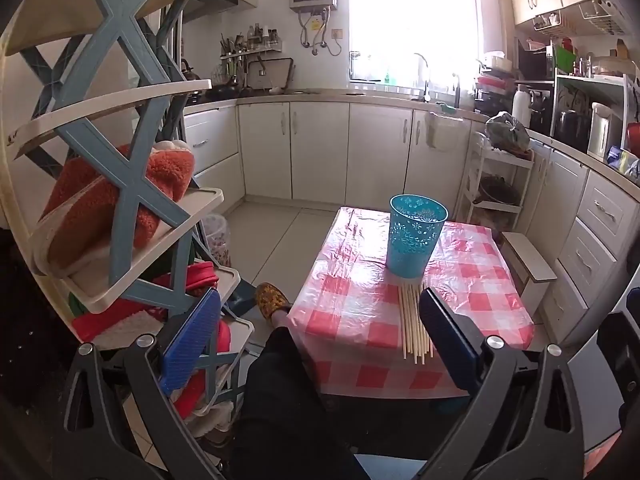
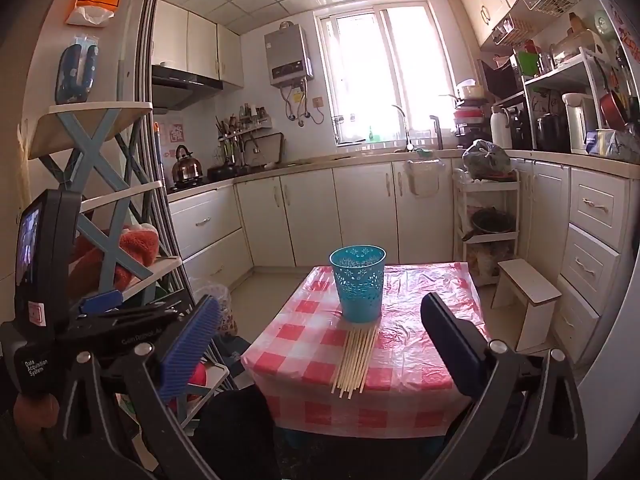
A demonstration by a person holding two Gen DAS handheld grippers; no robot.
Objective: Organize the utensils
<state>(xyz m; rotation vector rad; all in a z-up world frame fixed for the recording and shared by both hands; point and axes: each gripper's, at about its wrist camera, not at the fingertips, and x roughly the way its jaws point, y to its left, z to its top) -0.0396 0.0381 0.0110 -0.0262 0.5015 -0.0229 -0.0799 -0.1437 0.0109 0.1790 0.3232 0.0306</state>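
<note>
Standing on the red-checked table (image 2: 420, 344), the blue perforated cup (image 2: 358, 286) sits toward the far side, with the bundle of wooden sticks (image 2: 356, 360) lying flat just near of it, far ends at its base. The left gripper (image 1: 320, 344) and right gripper (image 2: 320, 344) are both spread wide, holding nothing, short of the table's near edge.

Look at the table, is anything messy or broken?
Nothing looks broken or spilled. The sticks lie loose in a bundle on the table, right before the upright blue cup, not in it yet.
</note>
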